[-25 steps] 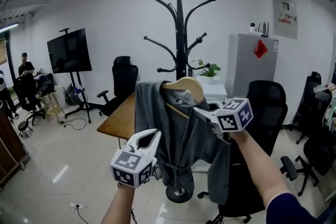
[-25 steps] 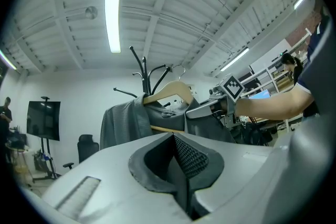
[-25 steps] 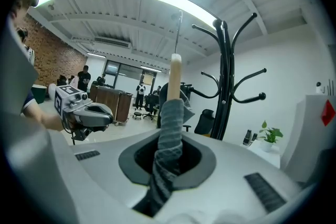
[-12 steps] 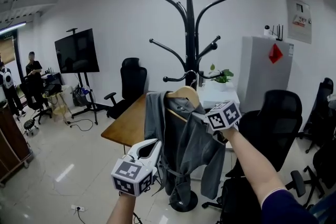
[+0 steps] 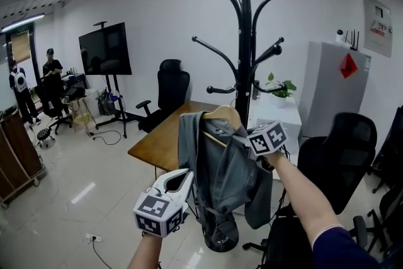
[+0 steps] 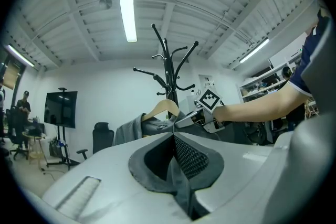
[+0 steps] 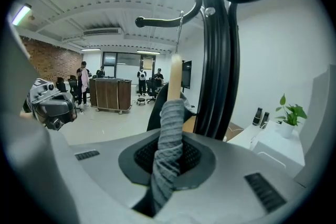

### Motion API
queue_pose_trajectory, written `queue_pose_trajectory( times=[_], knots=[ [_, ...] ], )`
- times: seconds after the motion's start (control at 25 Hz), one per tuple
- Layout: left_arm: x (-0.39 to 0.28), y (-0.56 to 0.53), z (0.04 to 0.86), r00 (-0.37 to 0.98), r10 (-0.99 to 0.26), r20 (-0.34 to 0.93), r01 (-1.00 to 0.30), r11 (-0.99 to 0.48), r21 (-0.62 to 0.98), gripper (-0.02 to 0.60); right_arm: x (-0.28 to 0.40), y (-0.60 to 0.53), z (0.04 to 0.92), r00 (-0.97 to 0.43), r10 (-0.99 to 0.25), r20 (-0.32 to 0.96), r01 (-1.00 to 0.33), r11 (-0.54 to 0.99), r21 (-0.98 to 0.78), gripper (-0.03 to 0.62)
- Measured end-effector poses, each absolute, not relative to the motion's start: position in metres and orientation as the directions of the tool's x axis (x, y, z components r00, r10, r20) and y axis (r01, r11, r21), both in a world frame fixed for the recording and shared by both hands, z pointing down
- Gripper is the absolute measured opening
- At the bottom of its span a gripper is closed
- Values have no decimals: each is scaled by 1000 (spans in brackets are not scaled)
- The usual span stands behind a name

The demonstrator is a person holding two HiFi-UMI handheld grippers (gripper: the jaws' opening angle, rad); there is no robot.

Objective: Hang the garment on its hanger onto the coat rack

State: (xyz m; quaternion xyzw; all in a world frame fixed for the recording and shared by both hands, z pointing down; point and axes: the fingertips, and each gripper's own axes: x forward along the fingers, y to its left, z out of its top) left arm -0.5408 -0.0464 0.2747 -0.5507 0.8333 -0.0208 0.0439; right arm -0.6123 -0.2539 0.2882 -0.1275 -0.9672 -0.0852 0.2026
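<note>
Office chairs (image 5: 172, 89) and a wooden table (image 5: 162, 143) fill the background as my right gripper (image 7: 167, 157) clamps the grey garment (image 5: 221, 168) at the shoulder of its wooden hanger (image 5: 221, 114), raised just before the black coat rack (image 5: 244, 66). My left gripper (image 6: 173, 139) waits lower, jaws together, holding nothing.

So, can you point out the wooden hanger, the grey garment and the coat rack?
Wooden hanger (image 5: 223, 113), head view, top of its wooden curve.
Grey garment (image 5: 220, 167), head view, middle of the hanging cloth.
Coat rack (image 5: 244, 41), head view, upper part of its black pole.
</note>
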Motion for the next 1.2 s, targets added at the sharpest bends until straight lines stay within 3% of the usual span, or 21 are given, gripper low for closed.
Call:
queue_pose_trajectory(
  times=[0.28, 0.52, 0.68, 0.84, 1.0, 1.2],
  knots=[
    [-542, -50, 288, -404, -914, -28, -912, 405, -60, 8, -618, -248, 291, -893, 226, 390, 302, 942, 145, 32],
    [-540, -50, 298, -405, -914, -5, -913, 405, -49, 8, -613, -254, 293, -919, 117, 375, 237, 927, 291, 51],
    [-537, -52, 311, -391, -920, 18, -920, 391, -37, 8, -590, -259, 290, -941, 109, 320, 204, 939, 278, 134],
    [-529, -55, 327, -367, -929, 48, -930, 367, -21, 8, -547, -259, 270, -982, 76, 172, 120, 957, 265, 213],
    [-521, -58, 344, -341, -938, 63, -939, 343, 18, 8, -472, -237, 237, -998, 11, -58, -7, 953, 304, 207],
    [-512, -59, 367, -306, -949, 75, -947, 311, 78, 8, -418, -178, 267, -988, 97, -124, 78, 986, 147, 107]
  ],
)
